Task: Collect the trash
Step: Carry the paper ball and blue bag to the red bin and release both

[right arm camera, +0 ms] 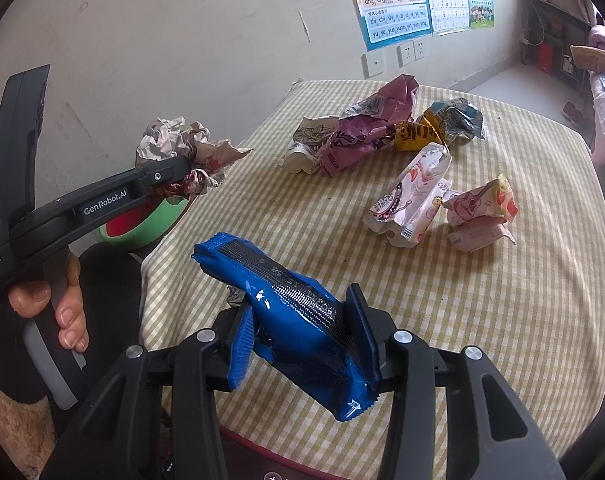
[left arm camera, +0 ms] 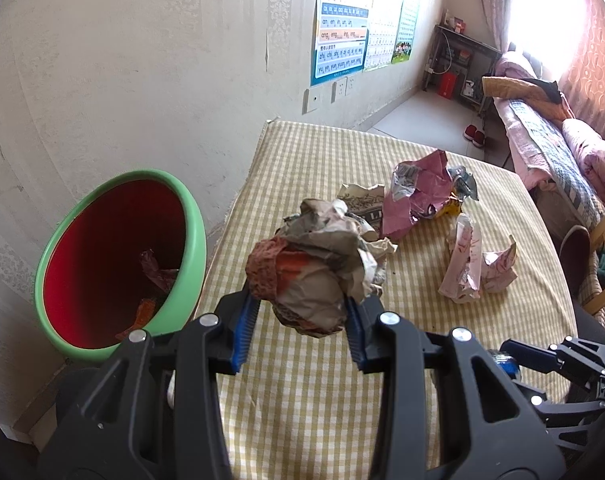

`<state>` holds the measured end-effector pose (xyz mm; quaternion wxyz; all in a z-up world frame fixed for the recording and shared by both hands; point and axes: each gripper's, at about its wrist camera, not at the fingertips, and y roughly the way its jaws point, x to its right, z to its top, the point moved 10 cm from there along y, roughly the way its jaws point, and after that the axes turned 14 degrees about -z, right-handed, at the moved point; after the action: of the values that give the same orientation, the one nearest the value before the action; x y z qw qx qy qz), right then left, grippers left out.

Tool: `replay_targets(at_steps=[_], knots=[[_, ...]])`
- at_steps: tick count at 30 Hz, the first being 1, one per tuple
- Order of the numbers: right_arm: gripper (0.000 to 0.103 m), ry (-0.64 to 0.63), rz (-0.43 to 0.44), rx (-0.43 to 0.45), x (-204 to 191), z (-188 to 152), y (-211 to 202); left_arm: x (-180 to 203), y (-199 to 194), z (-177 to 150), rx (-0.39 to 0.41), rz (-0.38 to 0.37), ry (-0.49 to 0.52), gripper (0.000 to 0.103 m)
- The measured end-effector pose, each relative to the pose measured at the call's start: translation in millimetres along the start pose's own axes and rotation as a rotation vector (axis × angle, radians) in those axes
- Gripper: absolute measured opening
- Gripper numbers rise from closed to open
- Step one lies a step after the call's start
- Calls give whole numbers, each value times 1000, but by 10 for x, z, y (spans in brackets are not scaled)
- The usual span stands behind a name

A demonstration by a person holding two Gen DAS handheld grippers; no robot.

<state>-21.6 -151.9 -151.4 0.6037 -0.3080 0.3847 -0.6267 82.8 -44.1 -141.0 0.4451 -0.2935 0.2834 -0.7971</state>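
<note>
Trash is maybe half done: bin (left arm camera: 118, 268) left of the left claw (left arm camera: 302, 320) already has scraps; it pinches a paper wad (left arm camera: 318, 276), right claw (right arm camera: 306, 344) clamps a blue wrapper (right arm camera: 286, 312). Wrappers (right arm camera: 382, 136) ahead remain on the table (right arm camera: 502, 340).

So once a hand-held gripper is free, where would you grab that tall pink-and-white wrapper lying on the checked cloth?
Probably across its narrow middle, coming down from above. The pink-and-white wrapper lies flat and long on the checked cloth, with bare cloth on both long sides, so the fingers could straddle it there. Its crumpled ends look wider.
</note>
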Motion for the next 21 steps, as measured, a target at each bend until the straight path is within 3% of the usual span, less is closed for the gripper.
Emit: replay_targets(at_steps=[12, 21], knots=[[43, -18, 25, 27, -194, 179, -89, -159, -191, 108, 44, 6, -33, 37], [43, -64, 72, 62, -553, 483, -120, -543, -505, 289, 110, 121, -28, 37]])
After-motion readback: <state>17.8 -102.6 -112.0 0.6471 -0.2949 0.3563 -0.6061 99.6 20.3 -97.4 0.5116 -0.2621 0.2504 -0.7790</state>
